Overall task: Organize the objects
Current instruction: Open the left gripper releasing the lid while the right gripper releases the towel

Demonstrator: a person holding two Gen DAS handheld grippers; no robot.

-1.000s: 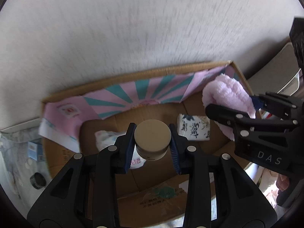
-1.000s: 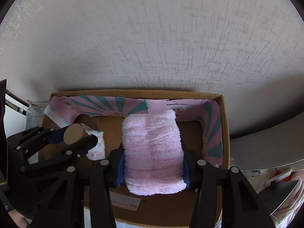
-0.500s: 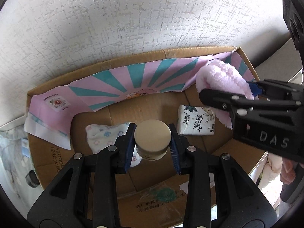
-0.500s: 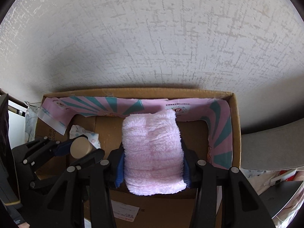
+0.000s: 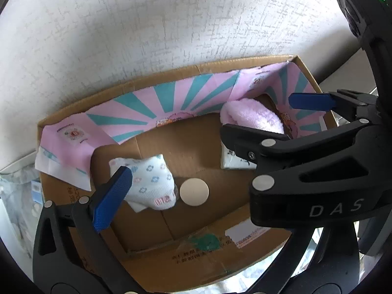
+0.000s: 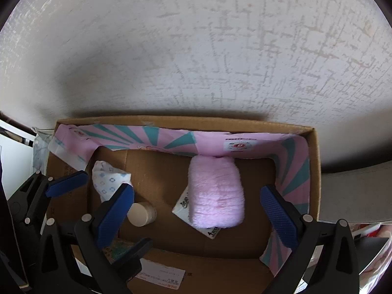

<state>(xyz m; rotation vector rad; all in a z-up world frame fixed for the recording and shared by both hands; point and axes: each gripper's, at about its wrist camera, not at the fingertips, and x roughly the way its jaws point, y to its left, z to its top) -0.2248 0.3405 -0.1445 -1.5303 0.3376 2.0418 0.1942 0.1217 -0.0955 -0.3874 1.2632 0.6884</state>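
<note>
Now that both grippers have let go, the whole picture is different from half a second back: the left gripper [image 6: 90, 191], which was clamped on the little round jar [image 5: 194, 192], has its blue pads spread wide with nothing between them, and the jar stands upright on the floor of the cardboard box [image 5: 171, 78], its tan lid facing up. It sits just beside the patterned sock [image 5: 149, 183], close enough that they look to be touching, though I can't be sure from either view. Over on the other side, same story! The right gripper [image 6: 196, 208] was squeezing the fluffy pink towel roll [image 6: 216, 193] a moment ago, and now its fingers [image 6: 278, 210] stand wide apart, well clear of it on both sides. The roll lies toward the back wall of the box, against the pink and teal striped paper lining [image 6: 169, 139], and it rests partly on top of the small tissue packet [image 6: 182, 204], whose corner pokes out beneath it. So two drops land at almost the same instant, and by my reading that puts four things inside the box: sock, jar, tissues, towel. Both hands are free, and both grippers hover low over the box. I'd guess the next call is lifting clear without nudging that jar, which stands right under the left pads.
</note>
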